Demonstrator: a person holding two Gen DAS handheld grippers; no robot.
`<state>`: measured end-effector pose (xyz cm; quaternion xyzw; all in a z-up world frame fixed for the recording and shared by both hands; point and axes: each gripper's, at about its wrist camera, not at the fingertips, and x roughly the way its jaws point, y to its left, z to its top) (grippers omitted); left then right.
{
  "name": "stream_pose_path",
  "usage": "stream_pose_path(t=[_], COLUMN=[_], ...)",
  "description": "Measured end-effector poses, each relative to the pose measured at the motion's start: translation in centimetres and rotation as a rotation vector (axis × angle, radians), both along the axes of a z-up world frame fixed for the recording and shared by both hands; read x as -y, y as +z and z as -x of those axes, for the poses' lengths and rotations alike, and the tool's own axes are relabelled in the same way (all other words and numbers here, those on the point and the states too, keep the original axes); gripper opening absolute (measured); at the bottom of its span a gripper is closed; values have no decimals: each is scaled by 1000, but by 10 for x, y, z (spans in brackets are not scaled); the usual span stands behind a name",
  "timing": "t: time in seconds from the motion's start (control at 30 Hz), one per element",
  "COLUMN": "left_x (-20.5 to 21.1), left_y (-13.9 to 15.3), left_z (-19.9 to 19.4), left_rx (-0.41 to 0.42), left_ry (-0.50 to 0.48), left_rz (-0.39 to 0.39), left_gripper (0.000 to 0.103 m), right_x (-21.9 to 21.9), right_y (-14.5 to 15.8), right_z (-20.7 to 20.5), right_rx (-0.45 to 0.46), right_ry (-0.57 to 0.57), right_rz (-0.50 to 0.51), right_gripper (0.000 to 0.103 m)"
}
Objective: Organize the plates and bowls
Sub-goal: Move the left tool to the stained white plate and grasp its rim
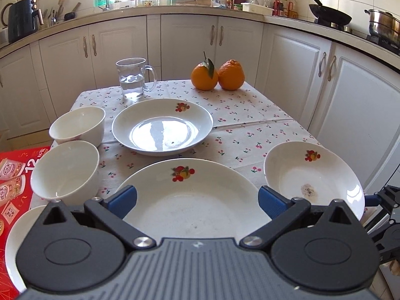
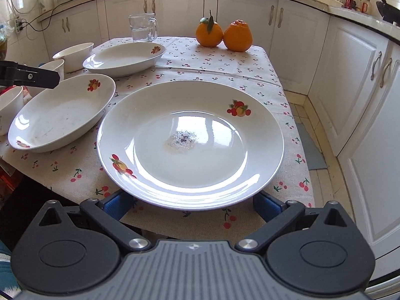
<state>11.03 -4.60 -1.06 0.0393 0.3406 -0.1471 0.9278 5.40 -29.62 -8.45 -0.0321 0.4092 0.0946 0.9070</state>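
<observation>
Three white plates with fruit motifs lie on the cherry-print tablecloth [image 1: 250, 115]. In the left wrist view my left gripper [image 1: 197, 198] is open, its blue pads [image 1: 122, 197] spread over the near rim of the closest plate [image 1: 200, 187]. Beyond it lies a second plate [image 1: 162, 127], and a stained one [image 1: 312, 172] sits to the right. Two white bowls [image 1: 80, 125] [image 1: 65, 170] stand at left, and a third bowl [image 1: 17, 237] is partly hidden. My right gripper [image 2: 192, 206] is open at the stained plate's [image 2: 190, 145] near rim, pads partly under it.
A glass mug of water [image 1: 131, 78] and two oranges [image 1: 205, 76] stand at the table's far end. A red box [image 1: 15, 175] lies off the left side. White cabinets [image 1: 287, 75] surround the table, with tiled floor [image 2: 322, 185] to its right.
</observation>
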Motion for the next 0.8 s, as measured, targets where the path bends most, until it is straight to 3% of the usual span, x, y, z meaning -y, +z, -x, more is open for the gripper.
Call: stream_pose_path(t=[0.3, 0.5, 0.8], left_x=[34, 65, 120], left_y=[6, 9, -7], left_z=[-27, -49, -85], left_rx=[-50, -136, -284], left_ry=[-174, -340, -547], left_rz=[-38, -43, -97], left_gripper=[102, 102, 102], right_x=[7, 13, 20], right_y=[-4, -11, -15], right_z=[1, 10, 12], right_rx=[44, 136, 171], right_ry=[30, 74, 122], right_rz=[-9, -32, -48], right_gripper=[103, 103, 103])
